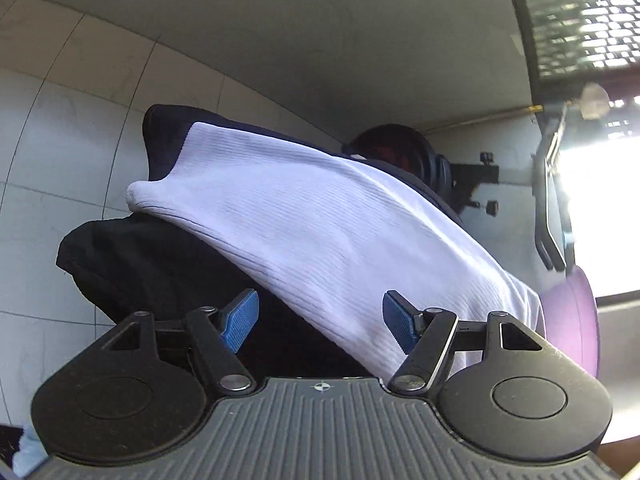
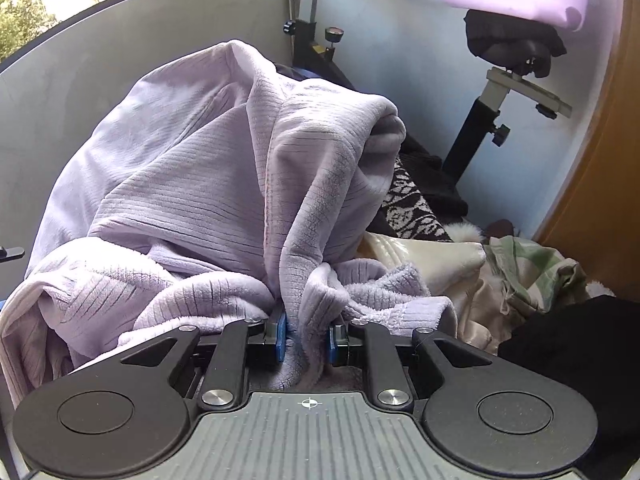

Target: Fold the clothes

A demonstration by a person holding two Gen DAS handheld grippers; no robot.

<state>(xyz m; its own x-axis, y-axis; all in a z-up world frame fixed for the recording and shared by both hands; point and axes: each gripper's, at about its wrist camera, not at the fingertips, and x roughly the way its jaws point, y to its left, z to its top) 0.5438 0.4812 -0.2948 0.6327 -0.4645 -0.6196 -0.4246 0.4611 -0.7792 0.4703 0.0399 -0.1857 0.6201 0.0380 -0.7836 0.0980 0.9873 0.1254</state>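
Note:
A lilac ribbed fleece garment point(image 2: 192, 184) hangs bunched up in the right wrist view. My right gripper point(image 2: 306, 338) is shut on a fold of its lower edge, and the cloth spills over both blue pads. In the left wrist view the same pale garment point(image 1: 320, 216) drapes diagonally over dark clothing point(image 1: 160, 264) worn by a person. My left gripper point(image 1: 320, 320) points upward at it with its blue pads point(image 1: 240, 320) wide apart. It stands open with nothing pinched, and the cloth lies just beyond the fingertips.
A heap of other clothes lies at right: a black-and-white patterned piece point(image 2: 408, 200), a cream one point(image 2: 432, 256), a green checked one point(image 2: 532, 268) and a black one point(image 2: 572, 336). An exercise bike point(image 2: 516, 44) stands behind. A window point(image 1: 588, 20) glares brightly.

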